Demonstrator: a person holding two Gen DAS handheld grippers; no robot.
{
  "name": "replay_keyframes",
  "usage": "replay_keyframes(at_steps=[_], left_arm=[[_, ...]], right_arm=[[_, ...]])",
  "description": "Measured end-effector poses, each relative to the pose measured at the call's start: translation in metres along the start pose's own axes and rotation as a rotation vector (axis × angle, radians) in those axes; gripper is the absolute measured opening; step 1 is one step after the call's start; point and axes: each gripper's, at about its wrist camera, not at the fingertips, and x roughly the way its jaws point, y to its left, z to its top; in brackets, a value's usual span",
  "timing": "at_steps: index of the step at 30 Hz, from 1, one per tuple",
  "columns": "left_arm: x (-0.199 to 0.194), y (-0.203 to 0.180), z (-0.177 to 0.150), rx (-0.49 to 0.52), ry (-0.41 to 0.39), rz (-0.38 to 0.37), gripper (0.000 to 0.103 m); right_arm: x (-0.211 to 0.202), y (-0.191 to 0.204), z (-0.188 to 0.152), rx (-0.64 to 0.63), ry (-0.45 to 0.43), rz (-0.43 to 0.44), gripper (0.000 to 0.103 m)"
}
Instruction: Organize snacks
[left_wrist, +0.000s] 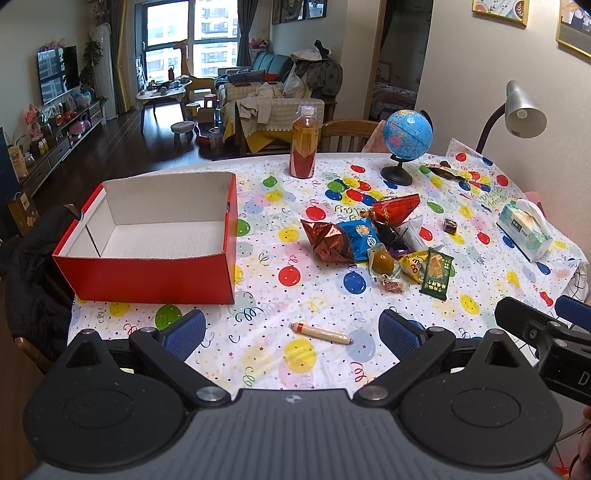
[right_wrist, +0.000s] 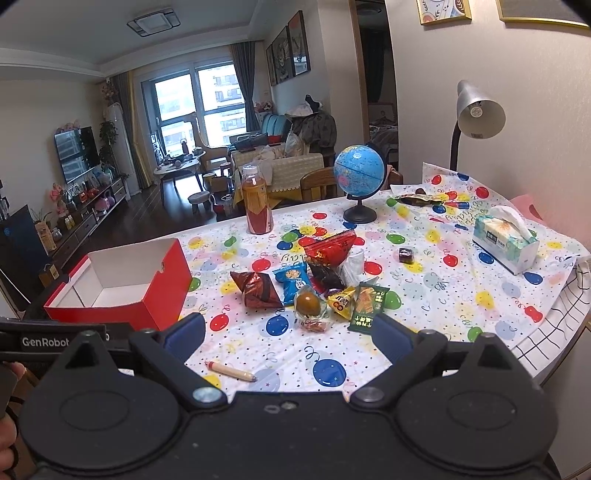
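Observation:
An empty red cardboard box (left_wrist: 147, 275) (right_wrist: 162, 284) with a white inside stands on the left of the table. A heap of snack packets (left_wrist: 380, 240) (right_wrist: 321, 284) lies in the middle: a brown foil bag, a blue cookie pack, a red bag, a green packet (left_wrist: 437, 274) (right_wrist: 369, 308). A wrapped sausage stick (left_wrist: 321, 333) (right_wrist: 231, 370) lies alone near the front edge. My left gripper (left_wrist: 291, 332) is open above the front edge, just behind the sausage. My right gripper (right_wrist: 288, 338) is open too, with nothing between its fingers.
A drink bottle (left_wrist: 303, 146) (right_wrist: 256, 206), a globe (left_wrist: 406, 134) (right_wrist: 360, 171) and a desk lamp (left_wrist: 522, 110) (right_wrist: 476, 110) stand at the back. A tissue pack (left_wrist: 524, 229) (right_wrist: 506, 242) lies at the right, a small dark candy (left_wrist: 450, 226) (right_wrist: 405, 254) near it.

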Motion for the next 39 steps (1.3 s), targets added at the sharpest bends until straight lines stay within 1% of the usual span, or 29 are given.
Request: replay_keyframes(at_steps=[8,9,17,25,28,39], left_arm=[[-0.002,-0.002,0.002,0.0,-0.002,0.0,0.101],[-0.006,-0.003,0.007,0.005,-0.001,-0.003,0.101],[-0.01,-0.001,0.013,0.008,-0.008,-0.002,0.101],[-0.012,-0.001,0.013,0.012,-0.011,-0.004,0.101],[-0.011,-0.007,0.009,0.021,-0.011,-0.006,0.101],[-0.002,-0.018,0.014,0.013,-0.005,-0.015,0.101]], right_arm=[[0.0,0.0,0.001,0.0,-0.002,0.001,0.097],[0.0,0.0,0.0,-0.001,-0.002,0.001,0.096],[-0.002,0.002,0.004,0.003,-0.015,0.002,0.096],[-0.002,0.005,0.001,0.003,-0.018,0.021,0.096],[-0.003,0.003,0.0,0.005,-0.02,0.017,0.096],[0.0,-0.001,-0.001,0.008,-0.019,0.033,0.097]])
